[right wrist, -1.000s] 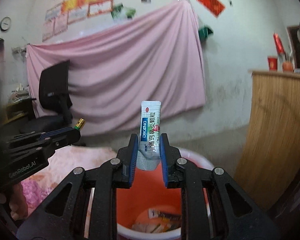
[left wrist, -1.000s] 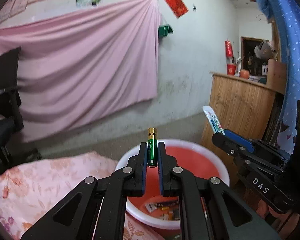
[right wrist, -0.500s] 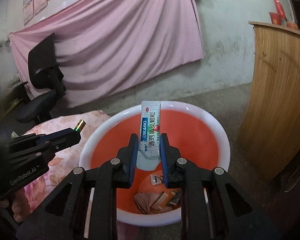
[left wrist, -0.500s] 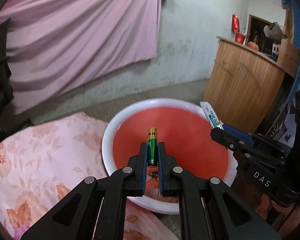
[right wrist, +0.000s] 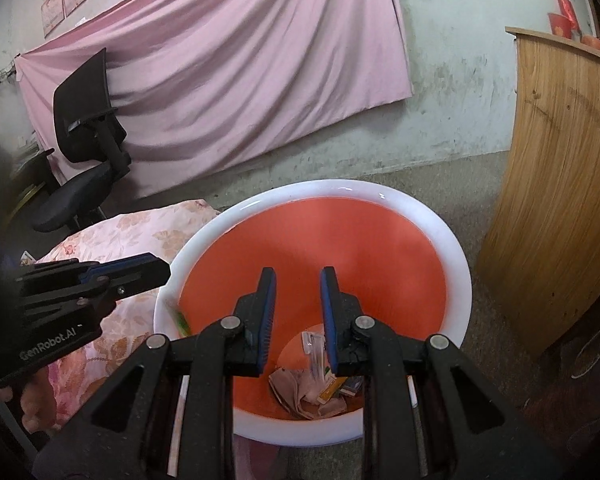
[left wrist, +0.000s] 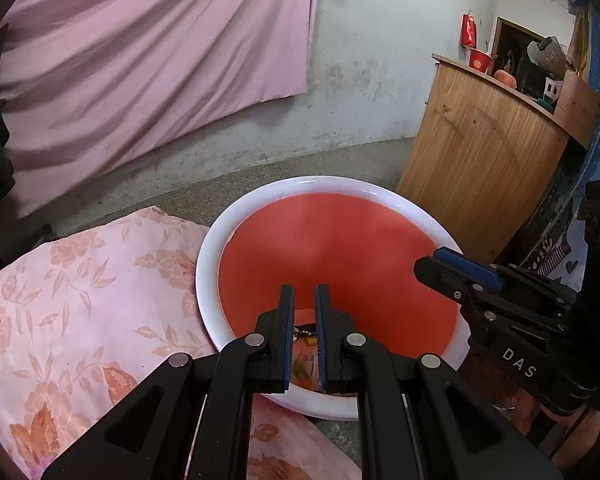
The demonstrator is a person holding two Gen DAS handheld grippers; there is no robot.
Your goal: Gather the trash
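Now 2 empty claws (above bucket [right wrist: 456, 264])

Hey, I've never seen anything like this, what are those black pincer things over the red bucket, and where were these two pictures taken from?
Those are two hand-held grabbers: a person holds one in each hand, each with a camera looking along its fingers. One picture looks out from the left gripper, the other from the right gripper. Both hover over a round red bucket with a white rim, beside a pink floral cloth. At its bottom lie wrappers and other trash. Both grippers are empty, jaws apart.
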